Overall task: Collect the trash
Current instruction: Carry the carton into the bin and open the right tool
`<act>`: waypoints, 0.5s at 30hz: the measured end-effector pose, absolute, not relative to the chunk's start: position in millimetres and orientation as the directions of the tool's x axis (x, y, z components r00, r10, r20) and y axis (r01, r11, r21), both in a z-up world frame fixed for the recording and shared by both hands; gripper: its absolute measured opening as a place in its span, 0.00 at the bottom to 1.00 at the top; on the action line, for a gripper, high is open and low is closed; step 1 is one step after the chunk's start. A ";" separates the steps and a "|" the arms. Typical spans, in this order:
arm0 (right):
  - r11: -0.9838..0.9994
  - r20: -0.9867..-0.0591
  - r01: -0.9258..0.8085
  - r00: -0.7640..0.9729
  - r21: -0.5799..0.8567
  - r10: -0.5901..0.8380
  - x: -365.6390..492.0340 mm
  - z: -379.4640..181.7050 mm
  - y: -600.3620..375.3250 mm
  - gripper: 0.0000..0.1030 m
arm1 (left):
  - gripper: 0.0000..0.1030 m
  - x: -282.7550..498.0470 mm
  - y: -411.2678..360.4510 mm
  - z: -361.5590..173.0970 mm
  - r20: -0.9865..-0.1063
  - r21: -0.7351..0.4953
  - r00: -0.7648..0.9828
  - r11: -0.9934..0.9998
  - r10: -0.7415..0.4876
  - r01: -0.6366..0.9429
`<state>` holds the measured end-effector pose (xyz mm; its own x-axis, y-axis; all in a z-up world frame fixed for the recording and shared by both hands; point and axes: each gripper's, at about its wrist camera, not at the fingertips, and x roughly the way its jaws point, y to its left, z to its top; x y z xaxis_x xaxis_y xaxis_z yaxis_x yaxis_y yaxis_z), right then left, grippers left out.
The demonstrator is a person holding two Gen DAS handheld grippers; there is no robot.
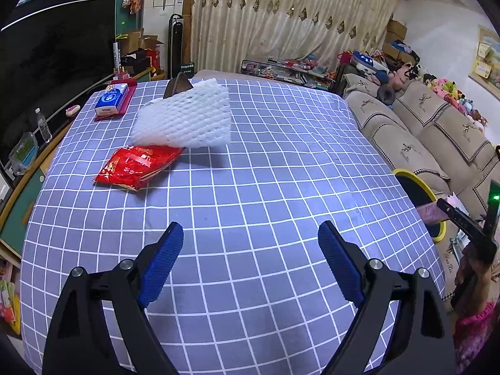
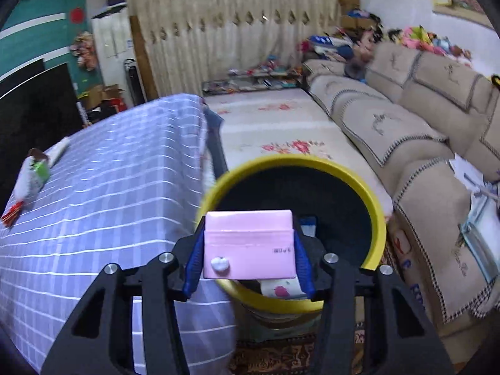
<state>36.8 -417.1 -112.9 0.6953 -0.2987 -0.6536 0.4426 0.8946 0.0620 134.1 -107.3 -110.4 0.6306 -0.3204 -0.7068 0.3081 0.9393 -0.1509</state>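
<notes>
1. Blue tissue box (image 1: 111, 99) on red tray (image 1: 126, 103), far left corner of checked tablecloth (image 1: 250, 187).
2. Beige sofa (image 1: 415, 137) right of table, plush toys (image 1: 450, 90) along its back.
3. Cream curtain (image 1: 281, 22) behind.
4. Dark TV screen (image 1: 56, 56) left, water bottle (image 1: 43, 125) below it.

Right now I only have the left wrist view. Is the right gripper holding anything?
Observer: Yes. The right gripper is shut on a pink packet, blue pads against its two sides.
Operator: Where is it relative to the bin?
Observer: The packet sits over the mouth of the yellow-rimmed bin, which stands on the floor beside the table.
Operator: Bin empty?
Observer: No. Below the packet, a white piece with a pink mark already lies inside.
</notes>
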 end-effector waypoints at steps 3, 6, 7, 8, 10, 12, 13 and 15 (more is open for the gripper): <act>0.880 -0.665 0.472 0.673 0.049 -0.323 41.9 -122.1 -432.7 0.46 | 0.84 135.6 -109.0 -112.4 -0.712 -0.146 0.626 0.940 -0.317 0.309; 0.869 -0.669 0.494 0.659 0.040 -0.344 52.8 -124.8 -442.6 0.46 | 0.84 137.8 -111.9 -114.7 -0.718 -0.144 0.621 0.940 -0.315 0.310; 0.866 -0.670 0.499 0.654 0.034 -0.350 56.2 -125.4 -445.9 0.46 | 0.84 139.2 -112.8 -115.7 -0.719 -0.145 0.618 0.939 -0.316 0.312; 0.864 -0.676 0.502 0.646 0.027 -0.354 60.6 -127.0 -450.4 0.47 | 0.84 140.1 -113.8 -116.6 -0.721 -0.145 0.617 0.938 -0.317 0.314; 0.857 -0.672 0.515 0.644 0.026 -0.367 65.9 -127.8 -454.9 0.58 | 0.84 142.4 -116.2 -118.6 -0.724 -0.141 0.613 0.938 -0.316 0.317; 0.851 -0.658 0.523 0.653 0.033 -0.376 69.0 -124.1 -457.1 0.64 | 0.84 144.6 -117.8 -120.0 -0.727 -0.138 0.610 0.938 -0.314 0.318; 0.851 -0.652 0.524 0.659 0.041 -0.374 68.7 -122.2 -456.4 0.64 | 0.84 146.0 -118.1 -120.2 -0.728 -0.137 0.610 0.938 -0.313 0.319; 0.848 -0.637 0.527 0.673 0.057 -0.376 64.6 -117.9 -453.0 0.64 | 0.84 149.6 -117.3 -120.0 -0.728 -0.132 0.612 0.939 -0.309 0.317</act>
